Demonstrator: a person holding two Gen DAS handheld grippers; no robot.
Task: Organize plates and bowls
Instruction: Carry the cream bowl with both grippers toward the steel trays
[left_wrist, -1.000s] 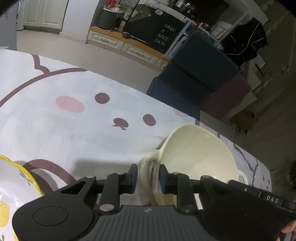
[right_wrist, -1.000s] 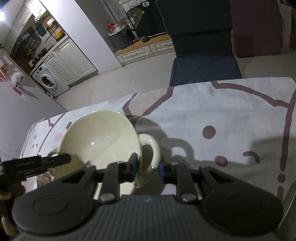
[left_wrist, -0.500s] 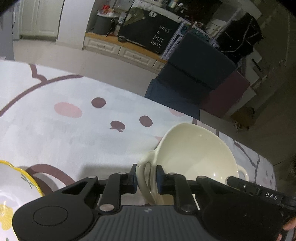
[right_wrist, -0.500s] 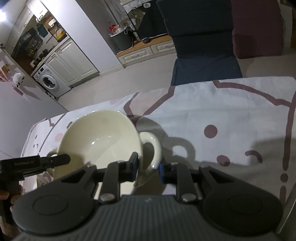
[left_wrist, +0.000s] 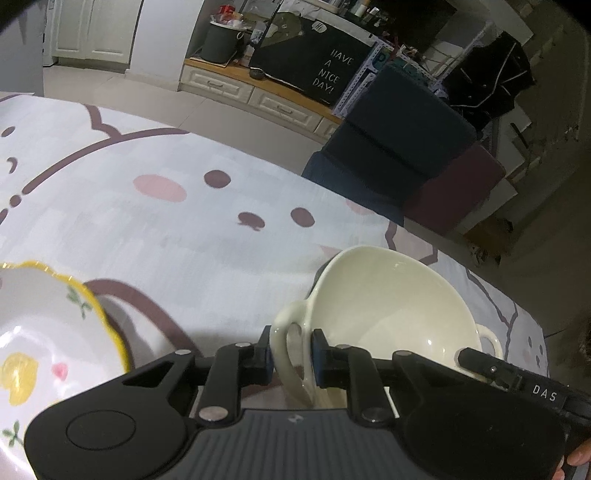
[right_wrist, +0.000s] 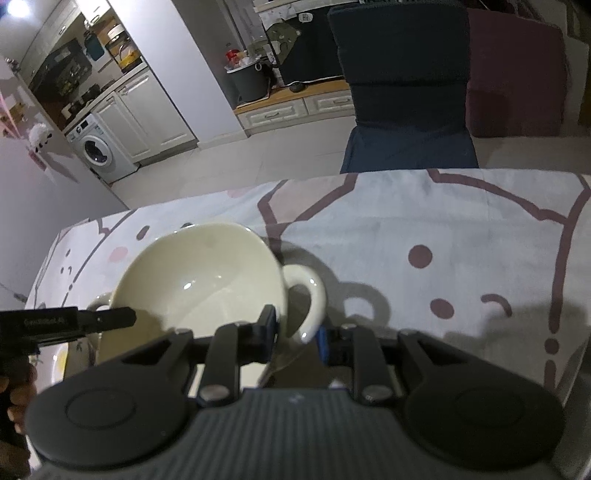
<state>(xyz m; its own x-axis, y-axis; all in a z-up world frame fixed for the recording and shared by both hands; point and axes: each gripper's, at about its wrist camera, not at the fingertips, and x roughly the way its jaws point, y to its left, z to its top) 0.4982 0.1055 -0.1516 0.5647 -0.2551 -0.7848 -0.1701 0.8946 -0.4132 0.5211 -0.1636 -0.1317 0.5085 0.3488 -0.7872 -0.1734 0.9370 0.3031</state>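
Two black hand-held grippers are gripping one glossy cream ceramic bowl with two loop handles (left_wrist: 388, 314), one at each handle. The left gripper (left_wrist: 292, 350) is clamping its narrow-set jaws on the loop handle nearest it, a pad pressing on each side of the loop, so the bowl body is sitting just ahead and to the right of its fingertips. The right gripper (right_wrist: 295, 334) is holding the opposite handle in the same narrow way, with its left pad against the bowl wall and its right pad at the outer curve of the loop; the bowl is lying ahead and to the left of its fingers. In the left wrist view the right gripper's black body is reaching in from the right behind the far handle, and in the right wrist view the left gripper's body is coming in from the left, with a person's fingers (right_wrist: 20, 391) wrapping its grip. The bowl is tilting over a white tablecloth printed with brown cartoon outlines and pink spots (left_wrist: 177, 229); whether its base is touching the cloth is hidden by the grippers. To the left of the left gripper, close by, a white scalloped plate with a yellow rim and small floral prints (left_wrist: 48, 332) is resting on the cloth. Beyond the table's far edge a dark blue upholstered chair (right_wrist: 402, 92) is standing.
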